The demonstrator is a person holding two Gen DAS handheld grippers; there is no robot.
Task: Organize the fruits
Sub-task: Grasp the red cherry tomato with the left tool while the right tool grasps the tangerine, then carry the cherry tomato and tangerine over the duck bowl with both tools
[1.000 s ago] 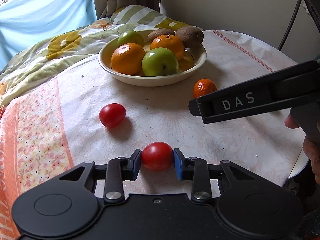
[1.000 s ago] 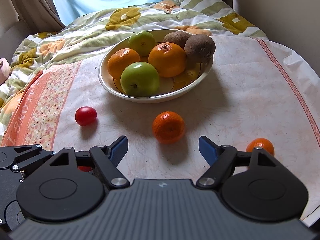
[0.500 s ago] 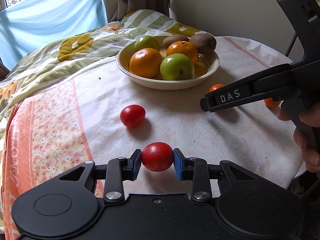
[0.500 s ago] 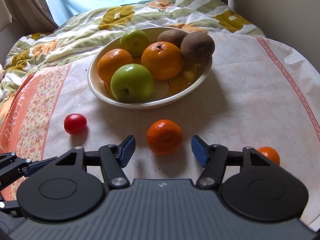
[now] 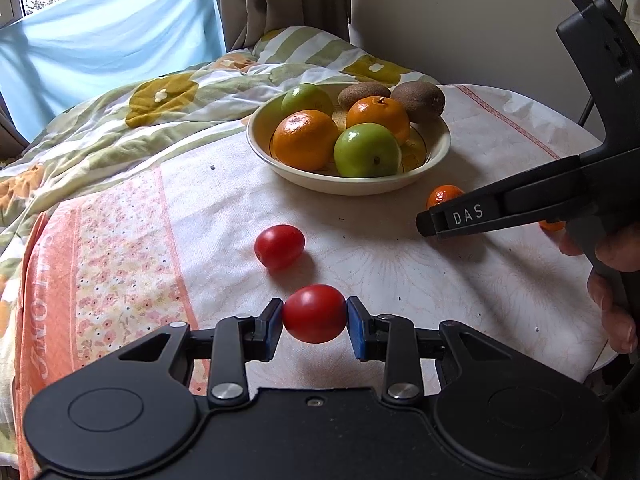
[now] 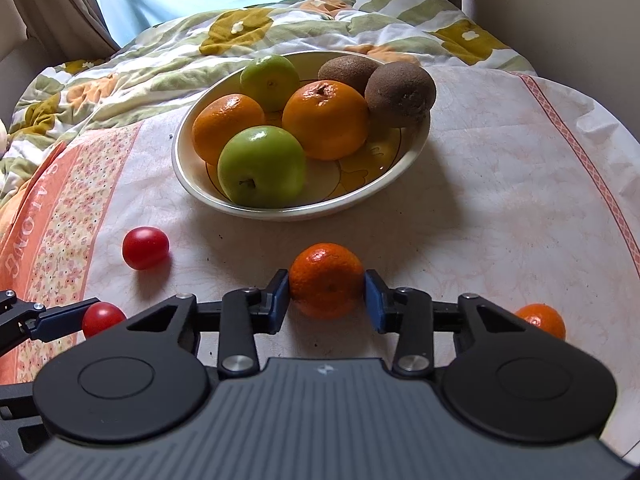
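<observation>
Right wrist view: right gripper [image 6: 326, 295] jaws have narrowed onto the small orange mandarin [image 6: 326, 280] just before the cream ceramic bowl [image 6: 400, 184]; left gripper [image 5: 315, 322] still clamps the red cherry tomato [image 5: 315, 313]. Both look ready to go in the bowl.

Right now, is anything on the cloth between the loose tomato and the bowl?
No. In both wrist views the cloth between the loose tomato and the bowl is bare apart from a few dark specks.

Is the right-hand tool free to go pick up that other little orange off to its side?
Probably not yet. The right gripper has its jaws closed around a mandarin, so they are occupied. The second mandarin lies uncovered on the tablecloth beside it; nothing else blocks it.
</observation>
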